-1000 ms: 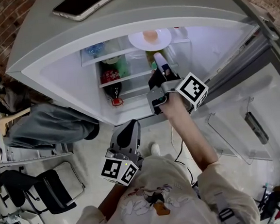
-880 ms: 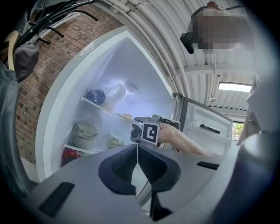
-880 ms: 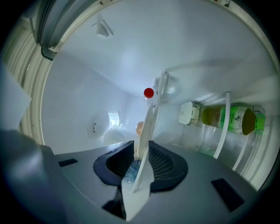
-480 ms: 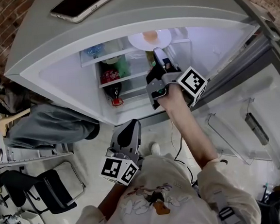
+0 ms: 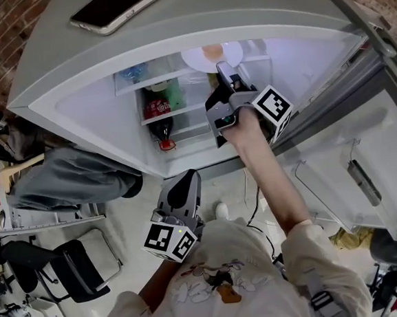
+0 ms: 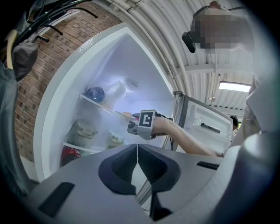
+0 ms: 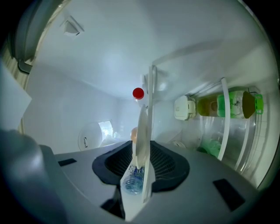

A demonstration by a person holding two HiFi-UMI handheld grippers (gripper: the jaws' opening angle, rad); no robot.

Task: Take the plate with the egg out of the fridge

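Note:
A white plate with an egg on it lies on the top shelf of the open fridge. My right gripper reaches in and is at the plate's near rim. In the right gripper view the plate stands edge-on in the narrow gap of my right gripper, which is shut on it, next to the clear shelf edge. The egg peeks out beside the plate. My left gripper hangs low outside the fridge, shut and empty, also seen as.
A cola bottle and a green bottle stand on lower shelves. Green drinks fill a rack at the right. A phone lies on the fridge top. The fridge door is swung open right; a chair stands left.
My right gripper has moved further up and into the fridge, from below the top shelf to the plate's near rim. The left gripper has stayed put.

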